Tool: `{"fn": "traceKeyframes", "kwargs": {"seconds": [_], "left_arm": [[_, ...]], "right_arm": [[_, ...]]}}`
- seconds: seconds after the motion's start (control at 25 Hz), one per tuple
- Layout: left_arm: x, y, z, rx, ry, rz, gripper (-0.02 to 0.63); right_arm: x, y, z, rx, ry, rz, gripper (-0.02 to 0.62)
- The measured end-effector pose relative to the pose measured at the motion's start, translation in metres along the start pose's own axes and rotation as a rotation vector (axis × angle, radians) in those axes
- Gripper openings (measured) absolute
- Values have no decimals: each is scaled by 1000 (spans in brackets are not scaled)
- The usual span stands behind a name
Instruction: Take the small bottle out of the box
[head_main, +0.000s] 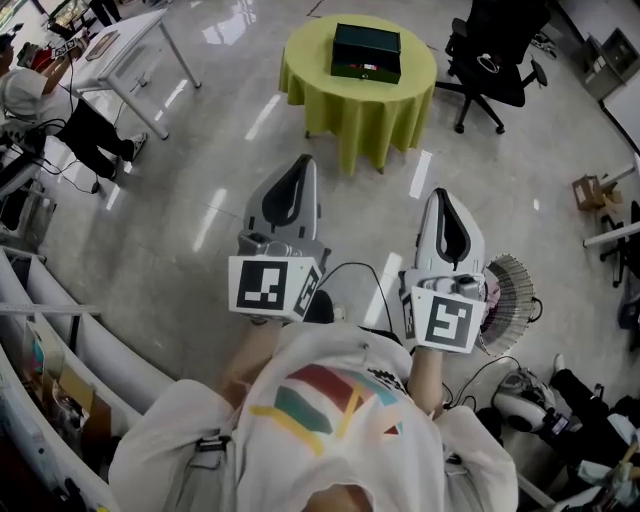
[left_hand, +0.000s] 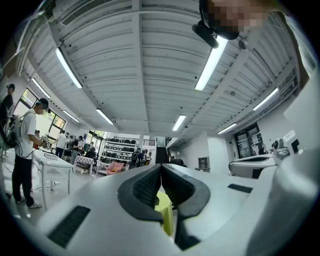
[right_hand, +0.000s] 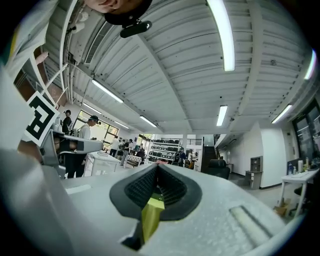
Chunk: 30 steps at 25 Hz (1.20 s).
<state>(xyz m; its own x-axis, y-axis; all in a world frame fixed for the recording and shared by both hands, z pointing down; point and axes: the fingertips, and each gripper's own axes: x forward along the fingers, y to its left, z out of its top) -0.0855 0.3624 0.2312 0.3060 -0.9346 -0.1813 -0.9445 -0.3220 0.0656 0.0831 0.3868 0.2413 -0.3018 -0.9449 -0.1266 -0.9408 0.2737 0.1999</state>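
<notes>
Grey polished floor (head_main: 180, 230) fills most of the head view and mirrors the ceiling lights in pale streaks. At the upper centre stands a round bench (head_main: 385, 125) draped to the floor in a yellow-green cloth. A black wheeled office chair (head_main: 495, 60) is just to its right, and a white-legged table (head_main: 130, 55) sits at the upper left, cut off by the frame edge.

On the bench top lies a dark green rectangular box (head_main: 366, 52), its lid shut. The small bottle cannot be seen in any view. A little red, white and green label (head_main: 367, 69) on the box's near side is too small to read.

Well below the bench in the picture, the white-and-grey left gripper (head_main: 303, 165) and right gripper (head_main: 441, 197) point up-frame toward it. Each carries a marker cube (head_main: 268, 285) printed with black square patterns, not words.

In the left gripper view the ribbed black fingers (left_hand: 145, 187) are pressed together at the tips with nothing between them. The right gripper view shows the same: its fingers (right_hand: 142, 186) meet at the tips and hold nothing. Only a sliver of yellow-green cloth shows through the slot behind each pair.
</notes>
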Motion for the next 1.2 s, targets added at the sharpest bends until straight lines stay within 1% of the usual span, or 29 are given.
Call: {"fn": "traceKeyframes", "kwargs": {"seconds": [0.24,0.4,0.68,0.84,1.0,1.12,1.2], "left_arm": [[8,8,-7,-4,15,13,15],[21,12,-10,-6,23,10,15],[59,14,-10,-8,-5,-19,15],[91,19,-15,-20,-19,-34,15],[132,29,-26,-36,-27,-42,15],[175,45,-40,-41,-20,-39,15],[208,57,-51,-46,-1,-44,17]], "right_arm": [[8,-4,-13,19,26,5,2],[16,-8,-15,13,29,3,1],[40,-29,-21,3,23,-28,1],[61,-39,-26,-17,20,-34,2],[95,-54,-37,-38,28,-38,2],[137,-65,-49,-40,38,-40,1],[172,-71,-61,-32,53,-39,1]]}}
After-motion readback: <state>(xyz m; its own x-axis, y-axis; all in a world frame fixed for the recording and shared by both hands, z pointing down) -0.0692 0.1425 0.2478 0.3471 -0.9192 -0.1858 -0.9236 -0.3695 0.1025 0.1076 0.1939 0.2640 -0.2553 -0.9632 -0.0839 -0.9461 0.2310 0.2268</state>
